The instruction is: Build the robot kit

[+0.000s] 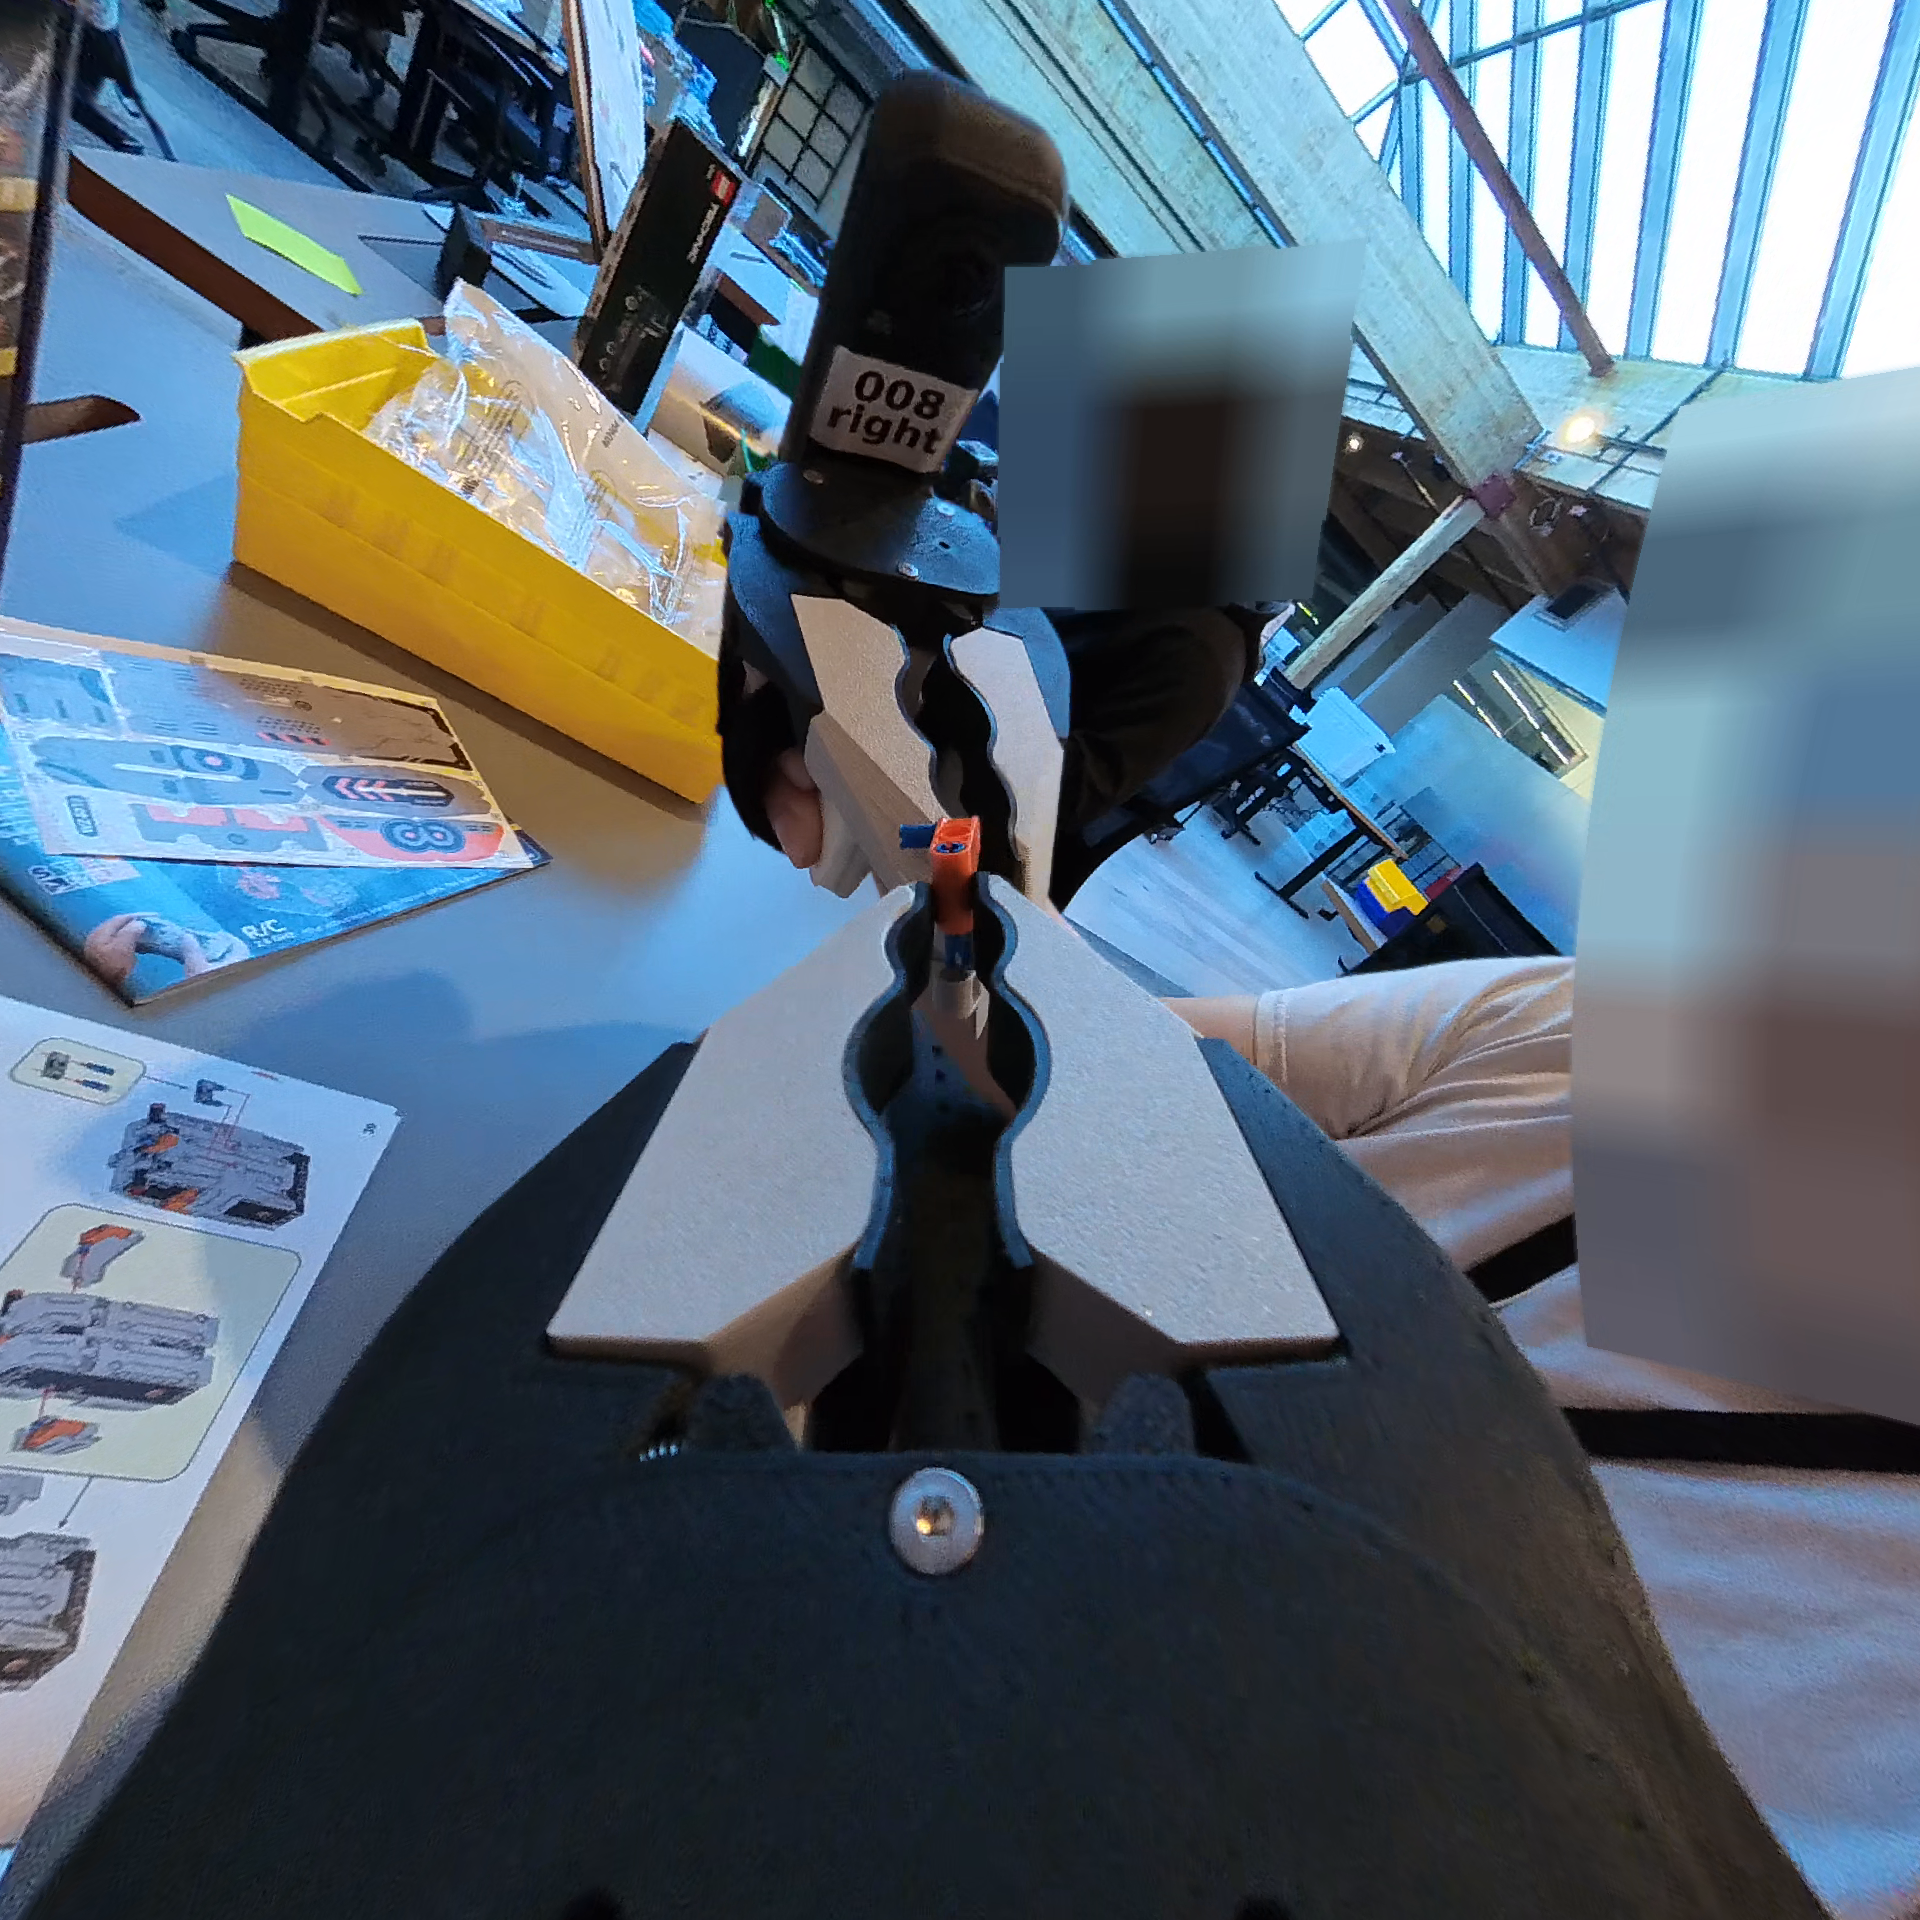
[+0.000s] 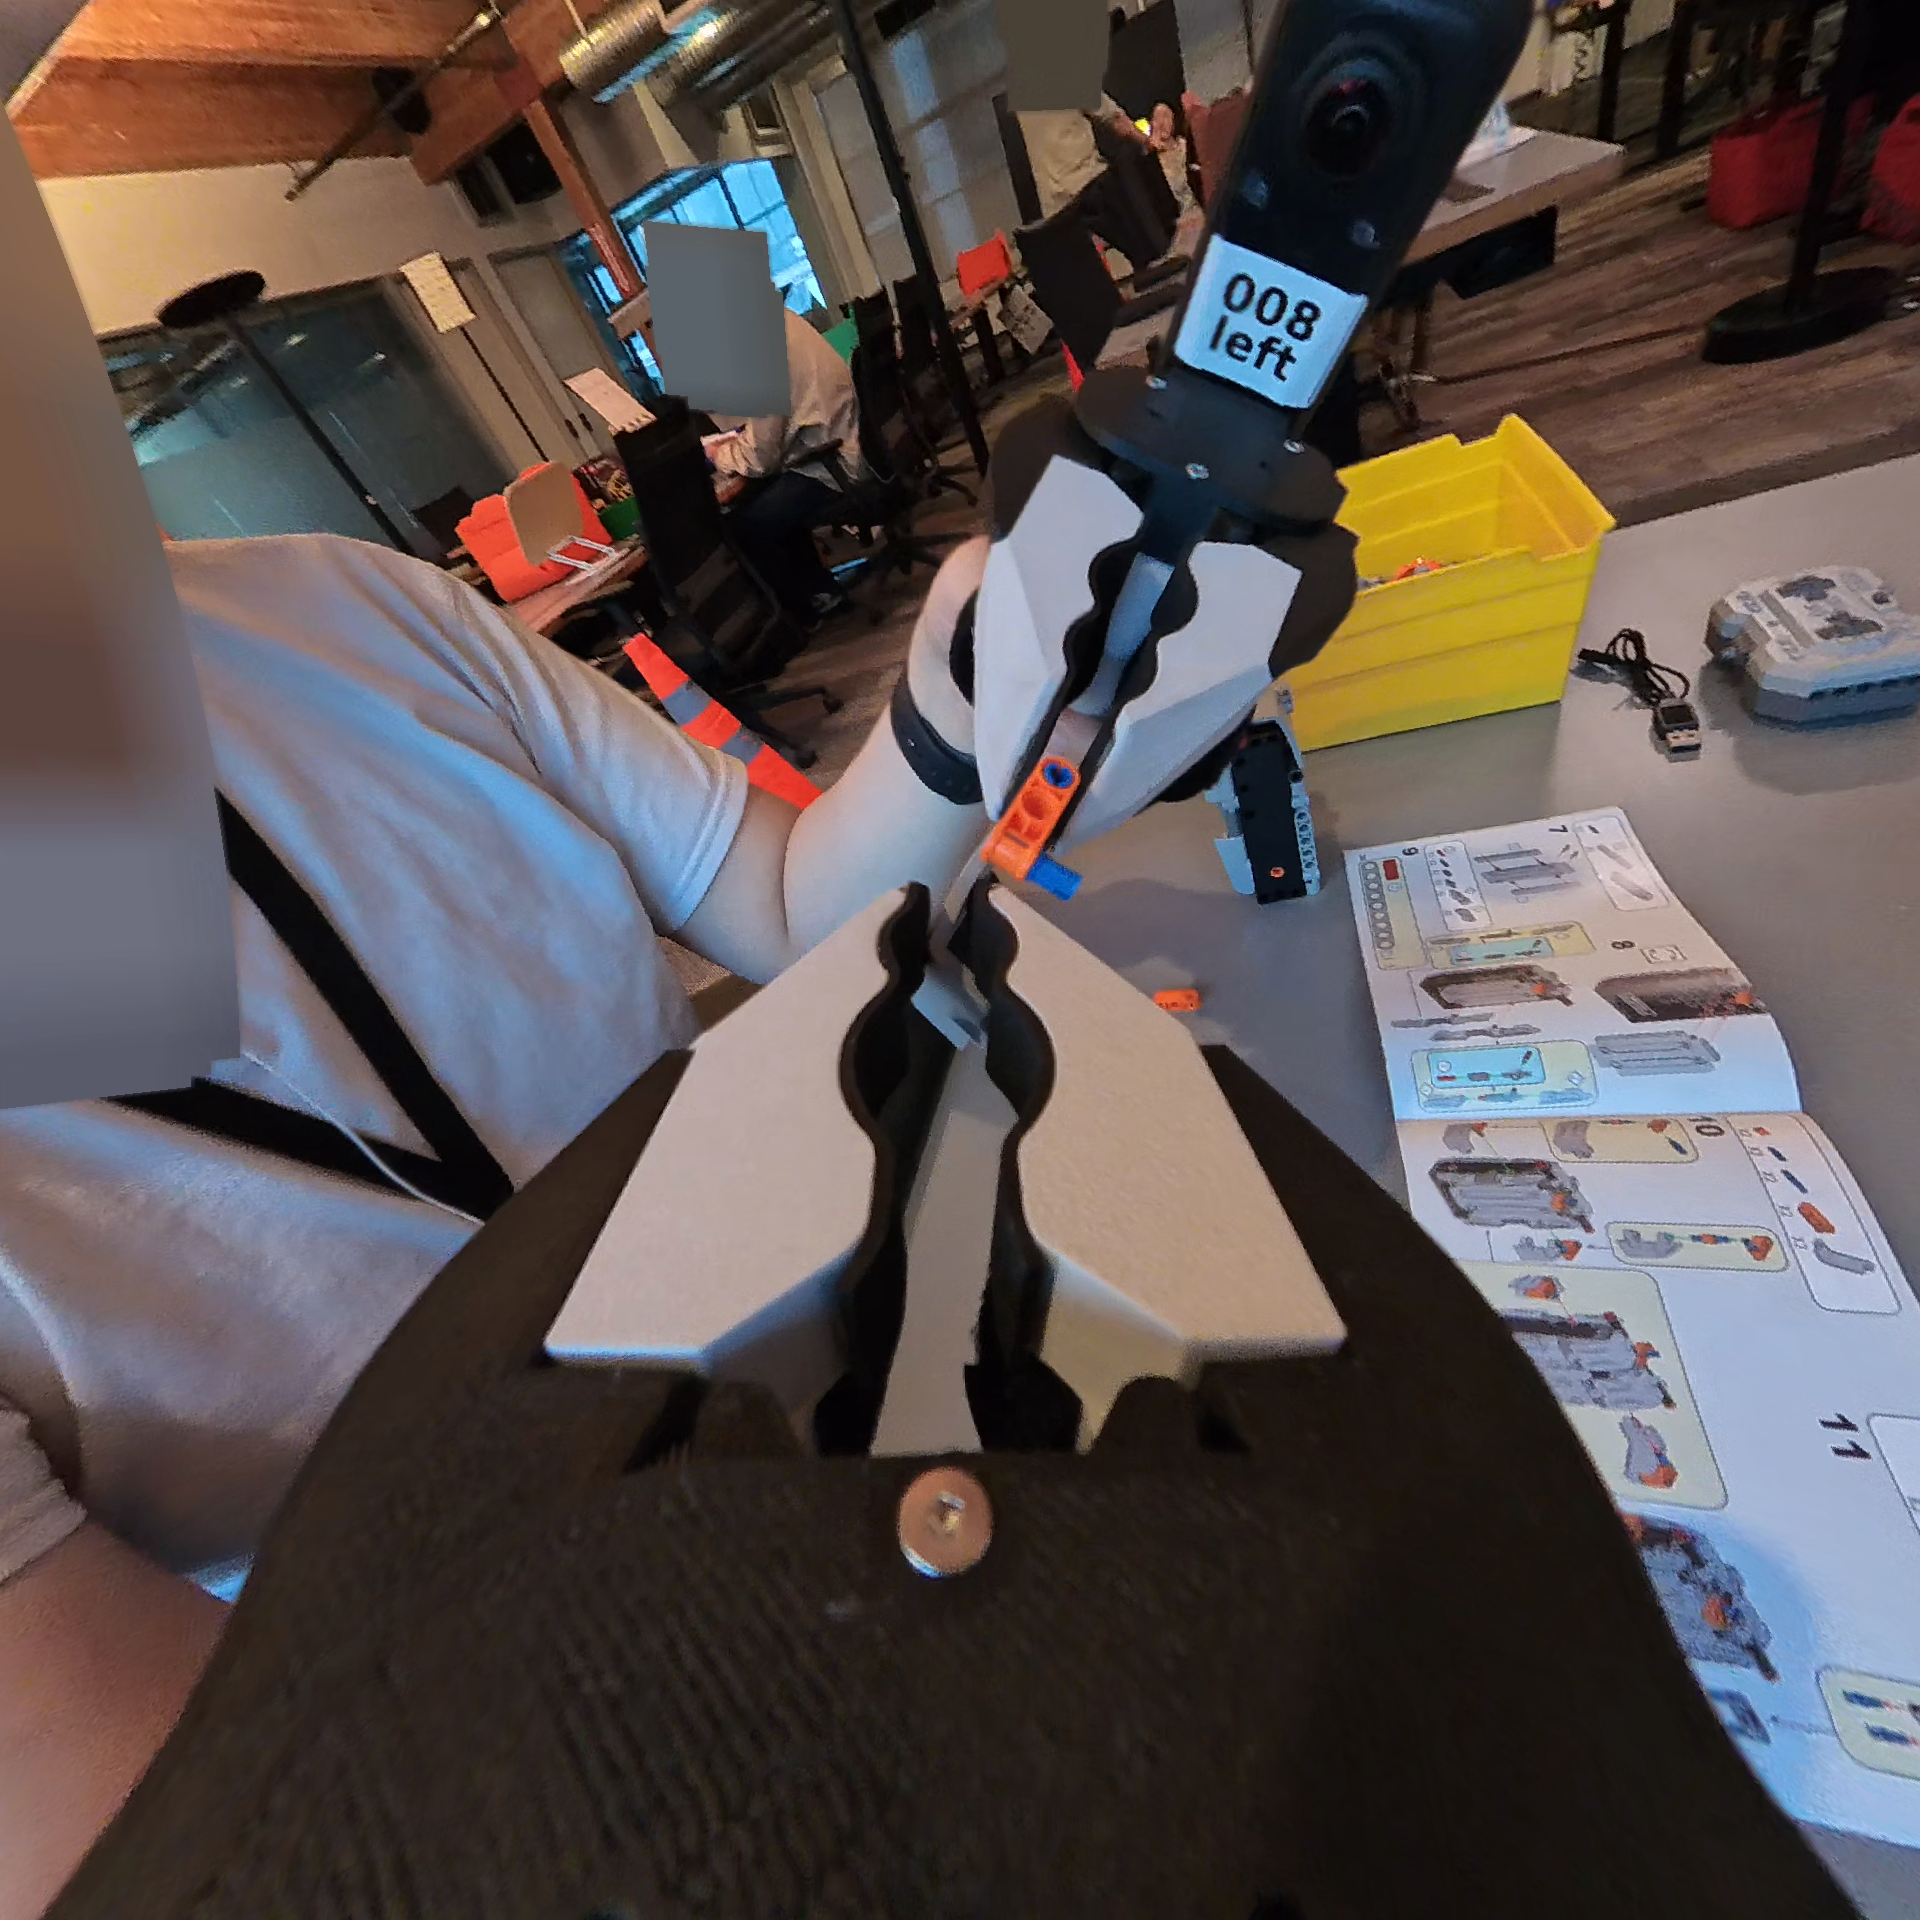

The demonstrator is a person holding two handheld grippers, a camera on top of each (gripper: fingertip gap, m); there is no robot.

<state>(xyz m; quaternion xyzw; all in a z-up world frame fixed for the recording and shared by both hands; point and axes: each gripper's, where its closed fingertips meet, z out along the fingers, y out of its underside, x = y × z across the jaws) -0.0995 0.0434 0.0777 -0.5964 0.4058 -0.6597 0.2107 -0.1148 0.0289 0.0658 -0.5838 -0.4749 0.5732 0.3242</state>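
Note:
My left gripper (image 1: 948, 896) is shut on a small orange connector (image 1: 954, 854) with a blue pin; the piece sticks up out of its tips. My right gripper (image 2: 951, 914) is shut on a small grey piece (image 2: 951, 1003) that reaches up towards the orange connector (image 2: 1029, 816). The two grippers meet tip to tip above the grey table (image 2: 1558, 790). The right gripper (image 1: 940, 831) shows behind the connector in the left wrist view. The left gripper (image 2: 1049, 810) shows above it in the right wrist view. Where the two pieces touch is hidden.
A yellow bin (image 1: 468, 613) with plastic bags stands at the back, with a sticker sheet (image 1: 260, 769) and open instruction booklet (image 1: 156, 1247) nearby. The right wrist view shows the booklet (image 2: 1610, 1195), a black-grey assembly (image 2: 1273, 821), a yellow bin (image 2: 1455, 644), a grey box (image 2: 1818, 644), a cable (image 2: 1652, 686). My two grippers' fingertips are within a few centimetres of each other.

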